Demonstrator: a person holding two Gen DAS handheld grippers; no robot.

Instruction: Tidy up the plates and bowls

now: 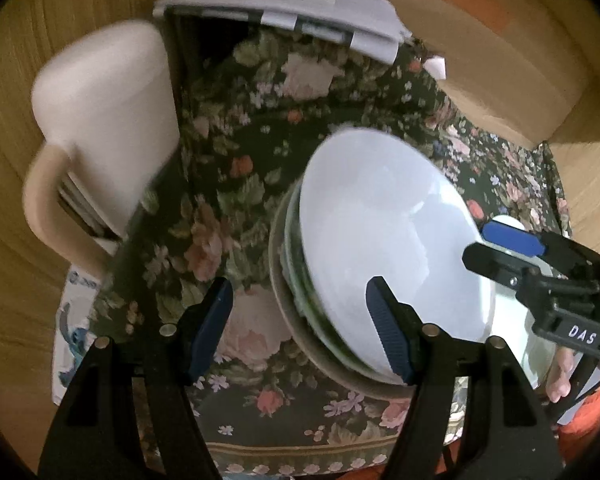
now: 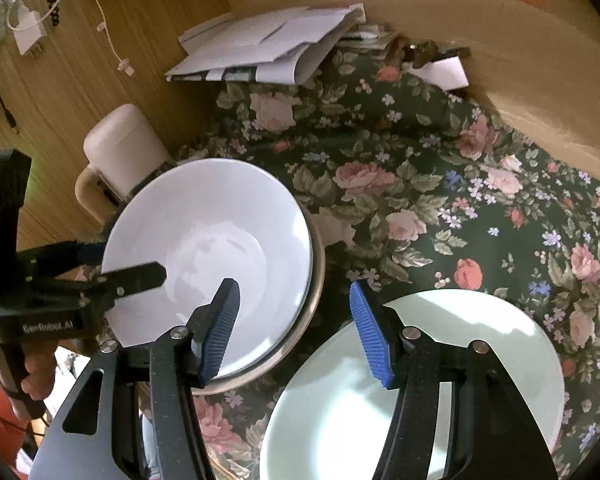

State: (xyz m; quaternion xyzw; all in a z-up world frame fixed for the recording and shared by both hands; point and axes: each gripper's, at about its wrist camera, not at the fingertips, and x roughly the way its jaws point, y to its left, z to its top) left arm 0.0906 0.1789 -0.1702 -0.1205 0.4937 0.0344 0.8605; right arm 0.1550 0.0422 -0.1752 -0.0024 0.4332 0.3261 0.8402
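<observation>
right wrist view: both claws, left gripper point(image 2: 134, 276) and right gripper point(image 2: 296, 330), gape empty; lift them straight off the white bowl point(image 2: 208, 256) mid-cloth, leaving the stack square.

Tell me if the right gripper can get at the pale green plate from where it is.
Probably yes. The right gripper is open and empty just above the pale green plate, whose near rim lies bare on the flowered cloth, apart from the white bowl.
</observation>
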